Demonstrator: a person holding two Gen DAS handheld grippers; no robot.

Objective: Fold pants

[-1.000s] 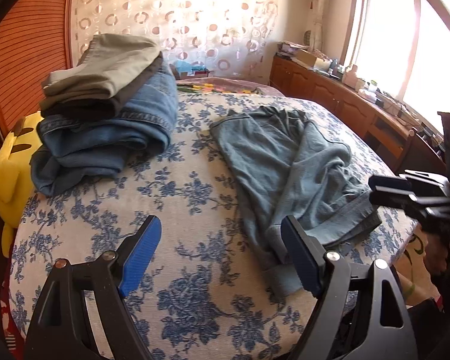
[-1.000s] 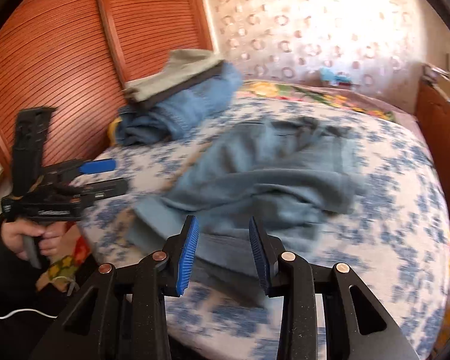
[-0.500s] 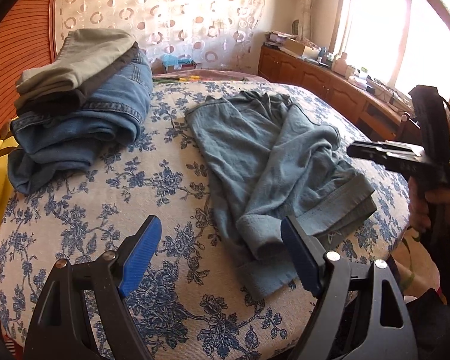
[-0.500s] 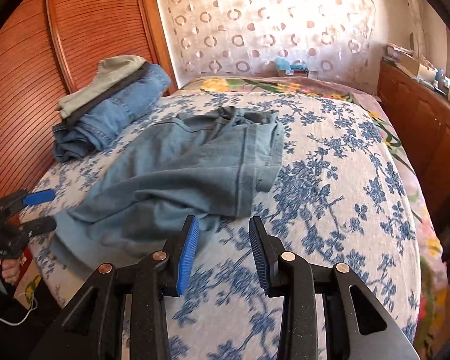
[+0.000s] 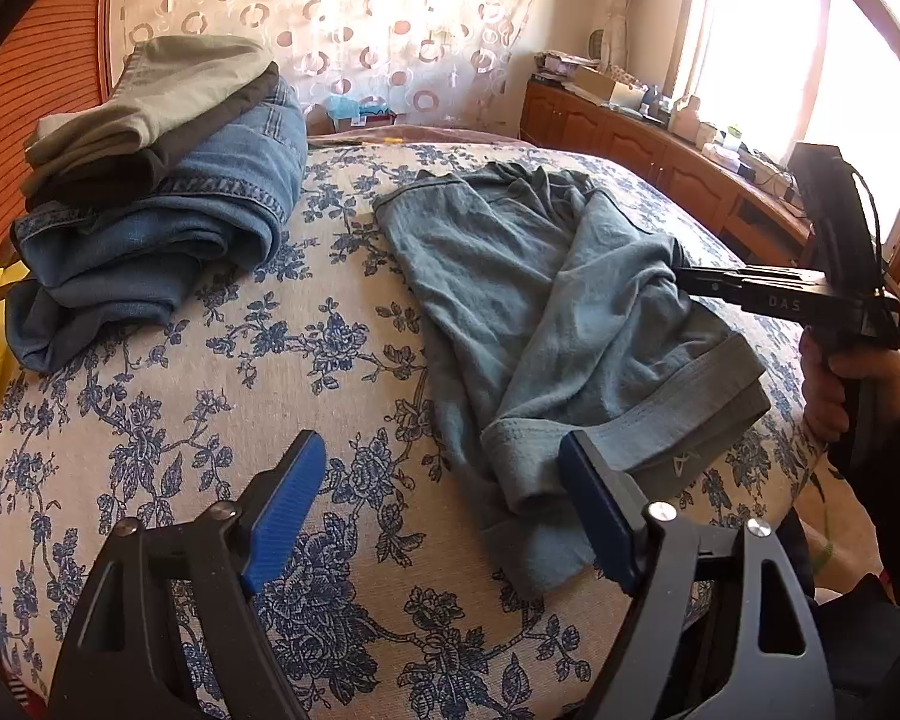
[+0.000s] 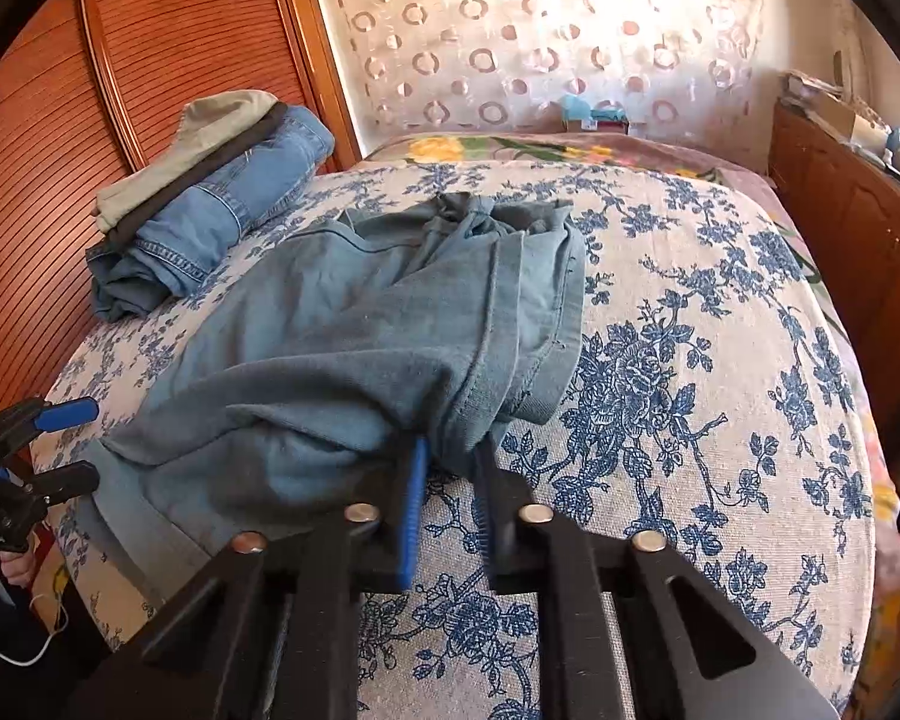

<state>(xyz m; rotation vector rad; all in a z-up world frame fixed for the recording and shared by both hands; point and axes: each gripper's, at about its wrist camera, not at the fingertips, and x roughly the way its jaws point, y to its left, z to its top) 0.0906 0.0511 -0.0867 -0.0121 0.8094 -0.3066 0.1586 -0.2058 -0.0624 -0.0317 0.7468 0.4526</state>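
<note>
The right tool's [image 6: 447, 468] fingertips are buried in a bunched fold at the edge of the grey-blue pants [image 5: 546, 294], so the cloth between them is hidden; it appears pinched tight there. In the left wrist view the right tool [image 5: 687, 279] reaches in level from the side, gripped by a hand [image 5: 840, 384] cut off at the frame. The left tool [image 5: 444, 504] stands wide, holding nothing, low over the bed [image 5: 282, 372] beside the pants' cuffs. The pants lie rumpled mid-bed, near a stack of folded clothes [image 5: 156, 180].
</note>
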